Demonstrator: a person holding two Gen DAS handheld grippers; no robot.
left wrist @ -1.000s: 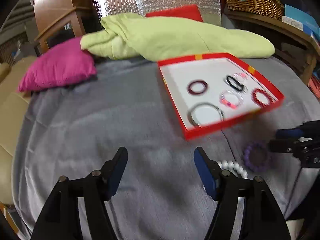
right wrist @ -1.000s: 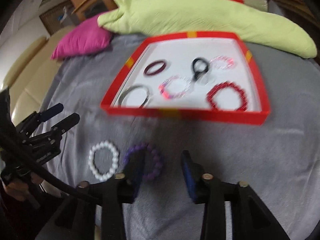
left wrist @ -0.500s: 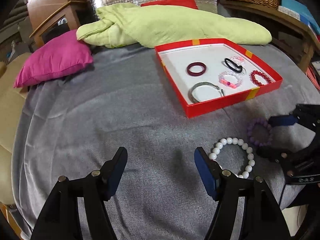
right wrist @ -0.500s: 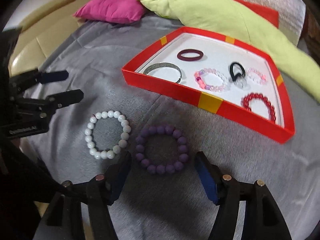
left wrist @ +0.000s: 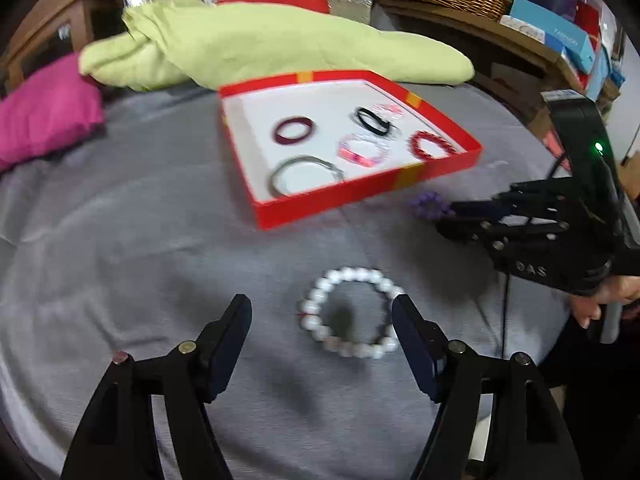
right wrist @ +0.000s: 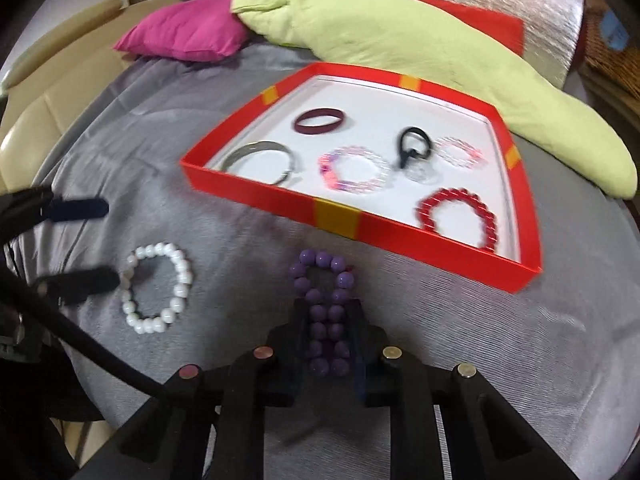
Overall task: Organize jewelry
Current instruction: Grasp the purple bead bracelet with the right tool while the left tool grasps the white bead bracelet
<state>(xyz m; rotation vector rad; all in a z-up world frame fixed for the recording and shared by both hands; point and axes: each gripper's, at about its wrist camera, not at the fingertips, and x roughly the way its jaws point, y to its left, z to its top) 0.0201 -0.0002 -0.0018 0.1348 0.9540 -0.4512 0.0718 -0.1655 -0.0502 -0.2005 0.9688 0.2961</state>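
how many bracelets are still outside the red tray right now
2. The white bracelet lies on the grey cloth between the open left gripper's fingers. The purple bracelet is squeezed in the right gripper, near the tray.

Wrist views low over cloth, both facing red tray (left wrist: 360,196) (right wrist: 360,216)

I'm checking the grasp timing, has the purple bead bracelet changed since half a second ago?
Yes. The purple bracelet, then a round loop lying short of the red tray, is now squeezed into a narrow loop between the closed right gripper.
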